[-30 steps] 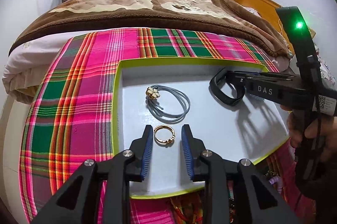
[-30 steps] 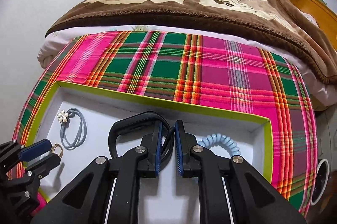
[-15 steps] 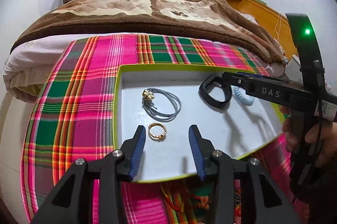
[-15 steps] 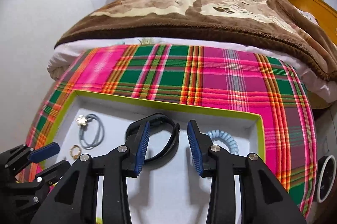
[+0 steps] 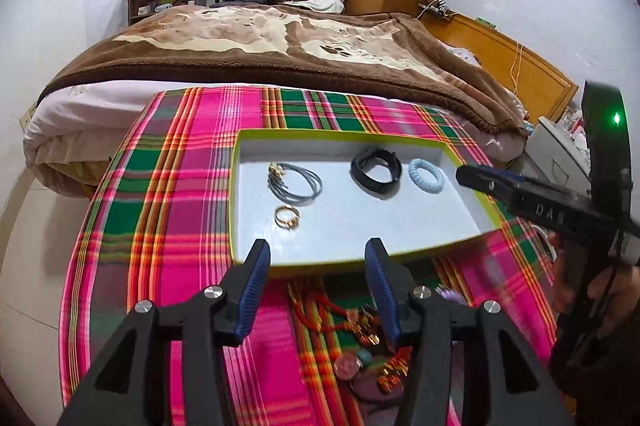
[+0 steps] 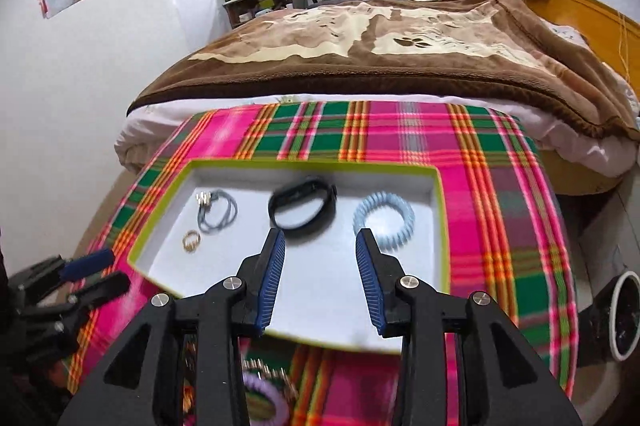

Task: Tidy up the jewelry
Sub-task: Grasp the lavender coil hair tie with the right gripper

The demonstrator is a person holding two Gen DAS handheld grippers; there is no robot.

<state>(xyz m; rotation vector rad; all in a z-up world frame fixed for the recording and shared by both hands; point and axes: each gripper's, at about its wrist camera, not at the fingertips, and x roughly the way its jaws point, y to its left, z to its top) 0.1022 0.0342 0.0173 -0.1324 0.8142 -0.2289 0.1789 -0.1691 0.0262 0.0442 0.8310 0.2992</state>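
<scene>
both grippers, left [image 5: 316, 262] and right [image 6: 320, 250], just spread wide, empty, near side of tray [image 5: 236, 185] holding ring [image 5: 287, 216].

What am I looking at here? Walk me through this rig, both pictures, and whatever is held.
No robot: a person holds one set of tongs in each hand, with a camera on each looking along its fingers. One picture is from the left tongs, the other from the right tongs. Both have just opened and hold nothing.

On a plaid cloth lies a green-rimmed tray holding a gold ring, a grey hair tie, a black band and a blue coil tie. More jewelry lies loose on the cloth, nearer the cameras.
</scene>
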